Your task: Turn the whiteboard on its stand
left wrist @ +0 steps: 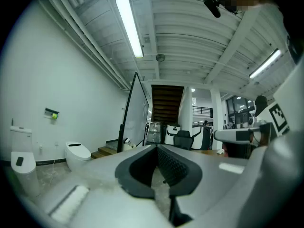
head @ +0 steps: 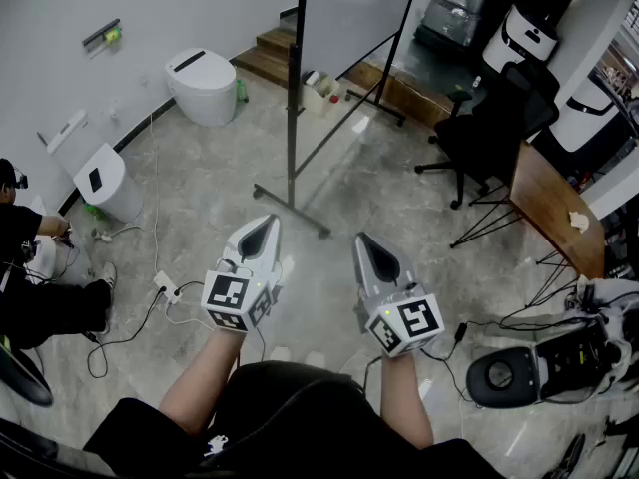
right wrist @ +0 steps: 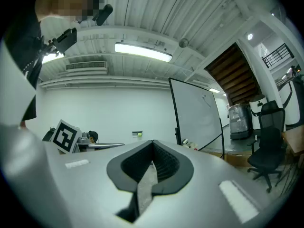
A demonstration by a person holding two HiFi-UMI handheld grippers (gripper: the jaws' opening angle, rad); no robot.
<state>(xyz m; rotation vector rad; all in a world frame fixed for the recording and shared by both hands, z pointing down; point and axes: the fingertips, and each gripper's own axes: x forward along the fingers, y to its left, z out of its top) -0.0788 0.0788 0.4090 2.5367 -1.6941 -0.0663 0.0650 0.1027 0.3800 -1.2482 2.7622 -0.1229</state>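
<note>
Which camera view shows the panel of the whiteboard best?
The right gripper view: the whiteboard appears almost whole, its face turned toward the camera. The head view cuts off its top and shows mostly the stand. The left gripper view sees it nearly edge-on, as a narrow strip.

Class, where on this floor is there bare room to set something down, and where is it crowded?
Bare floor lies between the whiteboard stand's foot and the office chair. Crowded: cables at left, table and gear at right.

white toilet [head: 203, 86]; black office chair [head: 494, 128] beside wooden table [head: 554, 208]; seated person [head: 30, 267]
</note>
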